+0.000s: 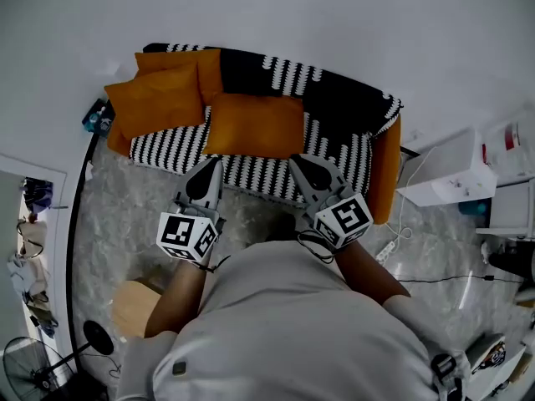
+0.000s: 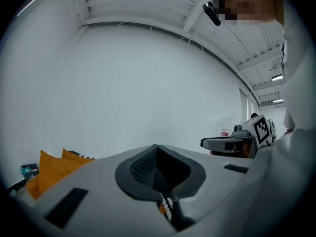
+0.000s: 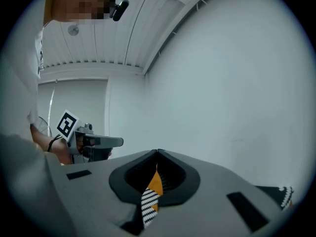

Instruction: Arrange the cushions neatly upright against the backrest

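**Before any cushion is gripped, both grippers hang in front of the sofa**

The sofa (image 1: 334, 132), with a black-and-white striped cover, fills the middle of the head view. Three orange cushions are on it. In the left corner the front cushion (image 1: 156, 98) partly covers the rear cushion (image 1: 180, 59). The middle cushion (image 1: 255, 125) lies on the seat and seems tilted, not upright against the backrest (image 1: 276, 73).

I judge this to be the approach step. The left hand-held gripper (image 1: 216, 167) and the right hand-held gripper (image 1: 298, 164) are each pressed together on nothing, just short of the seat edge. Next, the jaws must spread and take a cushion by its edge, probably the middle one.

A white cabinet (image 1: 447, 174) stands to the right of the sofa. A power strip (image 1: 386, 251) lies on the floor beside the person. Neither blocks the way.
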